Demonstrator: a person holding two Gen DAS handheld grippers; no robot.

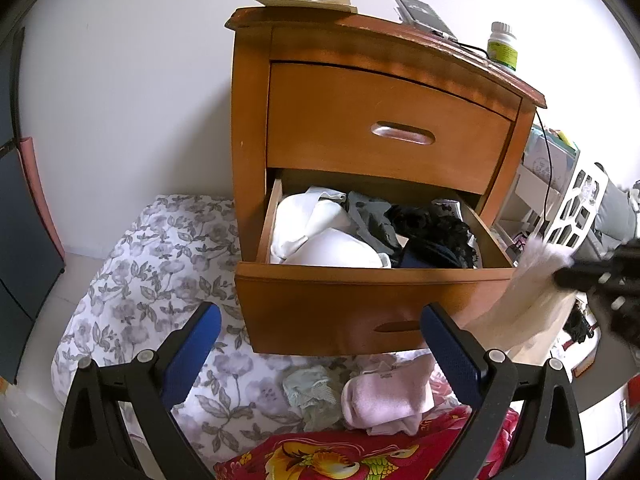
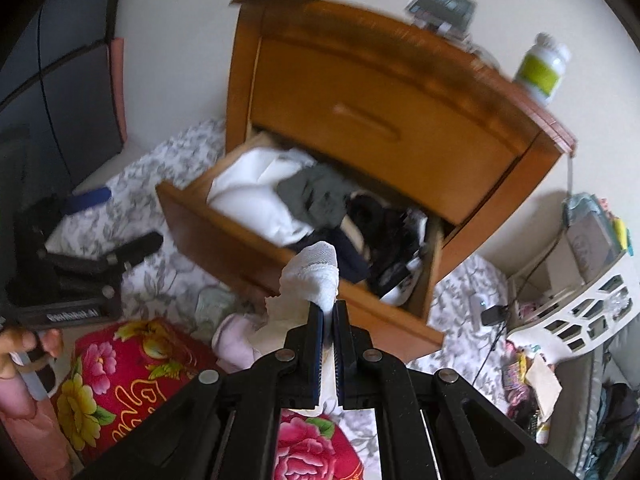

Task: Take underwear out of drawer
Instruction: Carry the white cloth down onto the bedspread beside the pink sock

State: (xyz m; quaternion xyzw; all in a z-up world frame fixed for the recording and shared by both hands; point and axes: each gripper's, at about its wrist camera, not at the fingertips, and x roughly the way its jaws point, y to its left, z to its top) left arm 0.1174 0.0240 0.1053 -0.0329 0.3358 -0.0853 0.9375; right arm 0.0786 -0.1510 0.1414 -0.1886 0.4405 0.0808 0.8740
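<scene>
Right tongs [image 2: 328, 312] pinch a white lace garment [image 2: 316, 276] clear of the open drawer [image 1: 360, 304]; lower it onto the bedding pile [image 1: 384, 400] at six o'clock, left tongs [image 1: 320, 344] spread idle.

Both grippers are black, angular linkage frames. The left gripper [image 1: 320, 344] carries blue textured pads [image 1: 452, 352] on its fingers, with round silver pivot pins at the joints. The right gripper [image 2: 329, 312] matches, blue-edged pads included. White lettering, too blurred to read, marks the left gripper's body.
</scene>
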